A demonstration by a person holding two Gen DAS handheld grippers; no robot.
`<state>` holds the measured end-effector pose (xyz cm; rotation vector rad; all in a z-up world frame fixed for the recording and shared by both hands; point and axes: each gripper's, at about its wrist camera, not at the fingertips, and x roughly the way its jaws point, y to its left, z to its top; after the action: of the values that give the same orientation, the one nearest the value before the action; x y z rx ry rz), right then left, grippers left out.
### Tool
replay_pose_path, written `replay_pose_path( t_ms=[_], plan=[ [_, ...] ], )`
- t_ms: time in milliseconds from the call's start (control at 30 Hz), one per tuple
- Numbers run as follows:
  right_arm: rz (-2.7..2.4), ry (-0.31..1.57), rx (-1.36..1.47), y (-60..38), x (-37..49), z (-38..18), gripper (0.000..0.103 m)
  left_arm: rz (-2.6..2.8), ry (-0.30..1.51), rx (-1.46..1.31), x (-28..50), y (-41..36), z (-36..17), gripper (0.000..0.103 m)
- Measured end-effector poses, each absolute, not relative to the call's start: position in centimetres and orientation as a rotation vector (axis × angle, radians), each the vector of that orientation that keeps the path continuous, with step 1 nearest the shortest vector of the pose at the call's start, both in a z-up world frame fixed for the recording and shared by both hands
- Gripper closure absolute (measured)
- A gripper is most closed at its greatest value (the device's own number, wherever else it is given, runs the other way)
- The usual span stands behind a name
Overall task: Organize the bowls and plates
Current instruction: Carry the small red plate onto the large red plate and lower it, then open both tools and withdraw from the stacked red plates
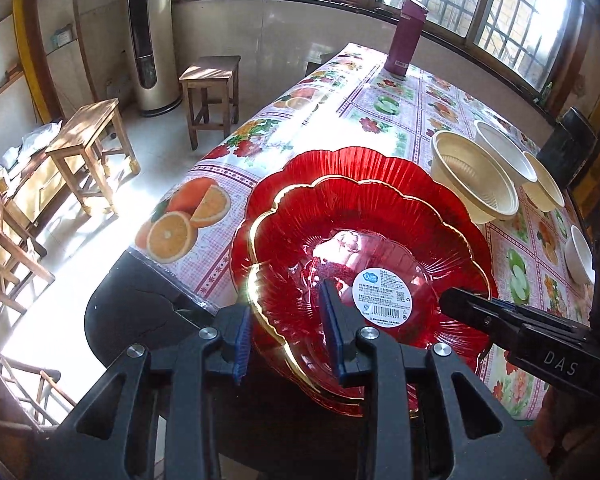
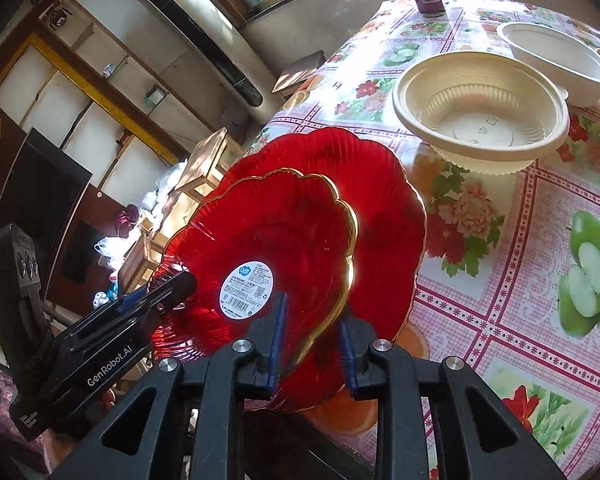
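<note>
Item: small red plate [image 1: 380, 272], rim pinched by my left gripper [image 1: 290, 340] and right gripper [image 2: 310, 344]; stacking underway, next lower onto large red plate [image 2: 384, 216].

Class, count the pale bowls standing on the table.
4: ribbed cream bowl nearest the red plates, white bowl behind it, another rightward, one at the right edge; others may be hidden.

Purple flask [image 1: 407, 36], wooden stools [image 1: 211, 92]

Red plates [image 1: 364, 216] — stacked, tilted — beige bowls [image 1: 476, 176]
</note>
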<state>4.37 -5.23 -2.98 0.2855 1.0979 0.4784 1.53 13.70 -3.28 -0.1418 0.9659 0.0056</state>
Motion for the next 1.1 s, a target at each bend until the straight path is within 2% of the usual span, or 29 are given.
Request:
replay_pose_path(
  t_ms=[100,133,267,367,433,467,567,633,867,1000,1100],
  plan=[
    [0.480,1.108,0.270,-4.8,4.3,-2.7,0.068,-0.003,0.977,-0.142,1.5,13.7,-3.2,0.072],
    [0.485,1.116,0.264,-4.6,4.4,-2.6,0.065,-0.014,0.983,-0.147,1.6,13.5,-3.1,0.067],
    [0.512,1.111,0.242,-3.8,4.1,-1.9,0.038,-0.055,1.003,-0.171,1.5,13.3,-2.8,0.051],
    [0.512,1.092,0.212,-3.6,3.7,-1.1,0.029,-0.047,0.994,-0.165,1.1,13.4,-2.2,0.042],
    [0.500,1.084,0.210,-4.1,3.5,-0.4,0.019,-0.048,0.978,-0.171,0.6,13.8,-1.4,0.029],
    [0.504,1.072,0.215,-4.4,3.3,0.0,0.016,-0.052,0.969,-0.178,0.3,14.0,-1.0,0.029],
    [0.515,1.049,0.206,-5.5,2.7,1.0,0.015,-0.040,0.940,-0.190,-0.2,14.8,0.2,0.026],
    [0.515,1.029,0.216,-6.6,2.4,1.6,0.014,-0.032,0.924,-0.193,-0.3,15.1,0.7,0.020],
    [0.443,0.965,0.303,-12.2,2.6,2.2,0.013,-0.056,0.934,-0.168,0.8,13.1,1.1,0.018],
    [0.358,0.944,0.371,-16.8,2.9,1.5,0.013,-0.110,0.938,-0.128,1.5,9.9,1.6,0.011],
    [0.289,0.929,0.421,-20.4,2.8,0.9,0.012,-0.160,0.938,-0.085,2.0,7.1,1.9,0.000]
  ],
)
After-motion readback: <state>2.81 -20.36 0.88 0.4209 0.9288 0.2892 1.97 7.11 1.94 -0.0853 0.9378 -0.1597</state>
